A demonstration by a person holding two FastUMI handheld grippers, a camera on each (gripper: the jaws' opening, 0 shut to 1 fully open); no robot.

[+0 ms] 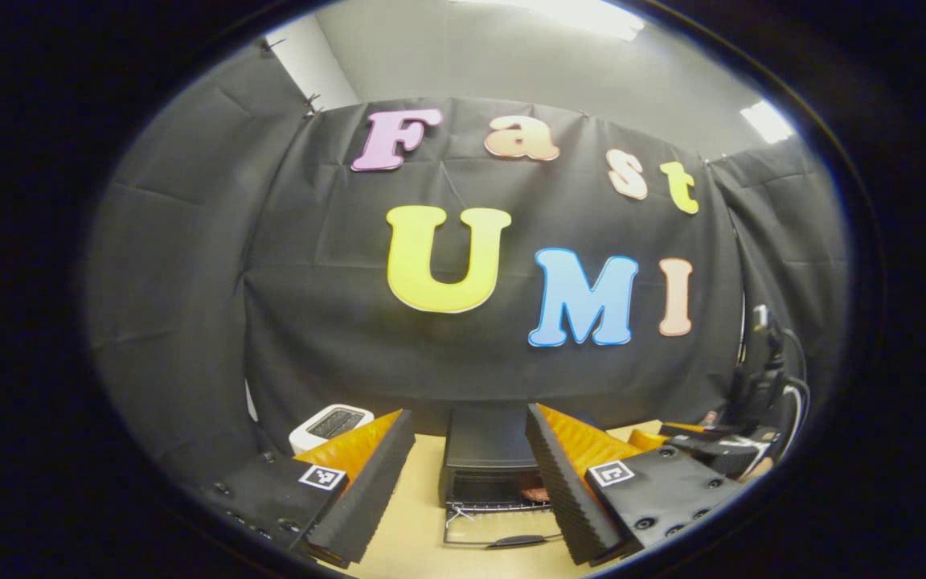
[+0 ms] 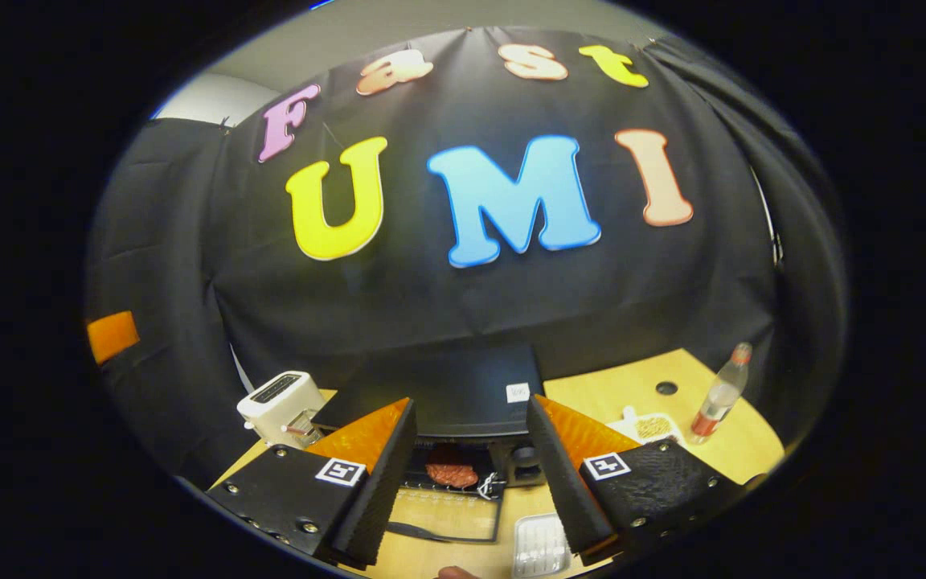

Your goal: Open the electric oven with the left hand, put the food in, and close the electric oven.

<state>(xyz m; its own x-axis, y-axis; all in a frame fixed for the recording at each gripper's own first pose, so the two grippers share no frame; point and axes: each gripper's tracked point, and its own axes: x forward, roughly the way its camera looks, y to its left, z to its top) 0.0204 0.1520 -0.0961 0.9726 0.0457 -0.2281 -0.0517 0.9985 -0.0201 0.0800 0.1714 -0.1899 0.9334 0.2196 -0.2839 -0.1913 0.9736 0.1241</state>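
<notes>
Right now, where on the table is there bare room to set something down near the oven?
Bare wood lies right of the electric oven, back toward the water bottle, and between toaster and oven in the left gripper view. It is crowded in front: the lowered oven door and a clear tray sit there.

Left gripper [image 1: 469, 482]: fingers spread wide, nothing between them, held level and facing the oven [image 1: 489, 462] front from a short way back. Right gripper [image 2: 469, 474]: fingers likewise spread wide and empty, raised slightly above the oven's open door, pointing at its cavity. In the left gripper view the right gripper sits right of the oven.
</notes>
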